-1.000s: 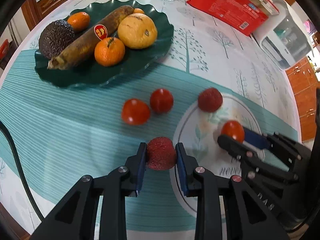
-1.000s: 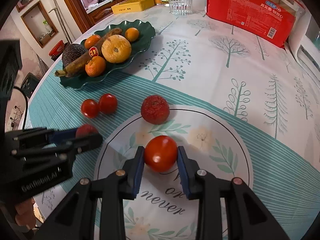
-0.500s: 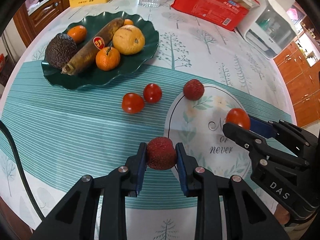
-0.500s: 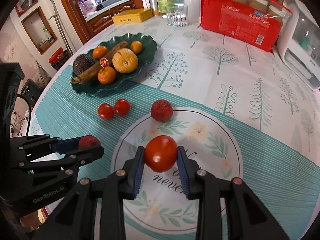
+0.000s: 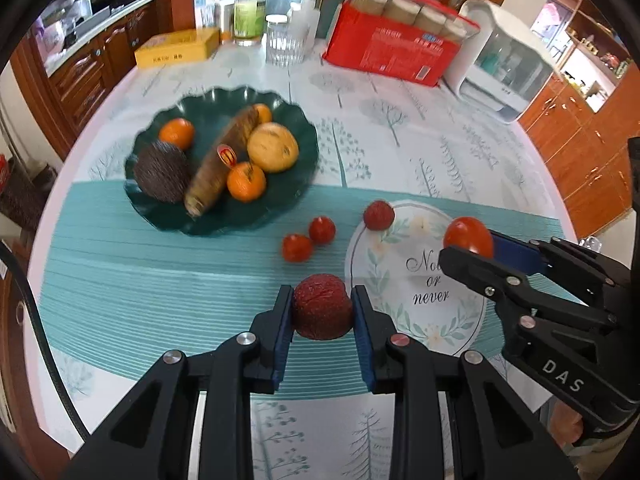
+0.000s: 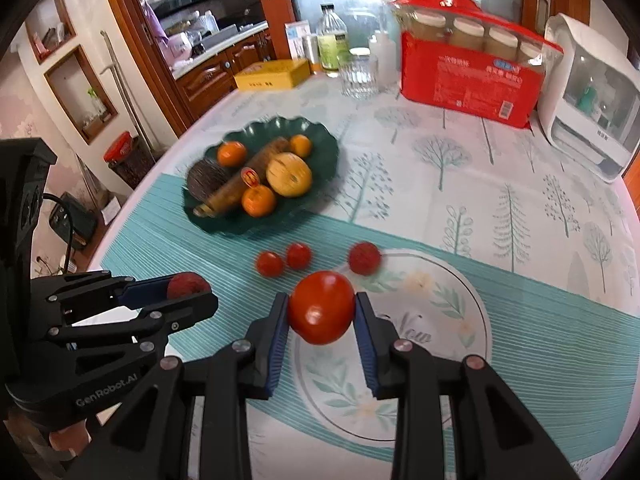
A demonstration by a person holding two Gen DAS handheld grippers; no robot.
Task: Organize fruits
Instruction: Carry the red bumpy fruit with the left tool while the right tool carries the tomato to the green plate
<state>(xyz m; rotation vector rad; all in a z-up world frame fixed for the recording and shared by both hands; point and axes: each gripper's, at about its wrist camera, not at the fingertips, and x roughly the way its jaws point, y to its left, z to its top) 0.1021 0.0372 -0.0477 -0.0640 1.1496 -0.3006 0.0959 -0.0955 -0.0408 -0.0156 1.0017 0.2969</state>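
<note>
My left gripper (image 5: pixel 322 312) is shut on a dark red bayberry (image 5: pixel 322 306) and holds it above the teal tablecloth. My right gripper (image 6: pixel 322 316) is shut on a red tomato (image 6: pixel 321 307) above the round printed mat (image 6: pixel 460 320); the tomato also shows in the left wrist view (image 5: pixel 468 236). Two small tomatoes (image 5: pixel 310 238) and another bayberry (image 5: pixel 379 215) lie on the cloth. A dark green plate (image 5: pixel 288 196) farther back holds oranges, a banana, a yellow fruit and an avocado.
At the table's far edge stand a red package of cups (image 5: pixel 392 48), a glass (image 5: pixel 282 42), a bottle (image 5: pixel 249 14), a yellow box (image 5: pixel 176 48) and a white appliance (image 5: pixel 504 64). Wooden cabinets surround the table.
Both grippers have risen and pulled back from the table, each keeping its fruit. The fruit on the cloth and the plate have not moved.
</note>
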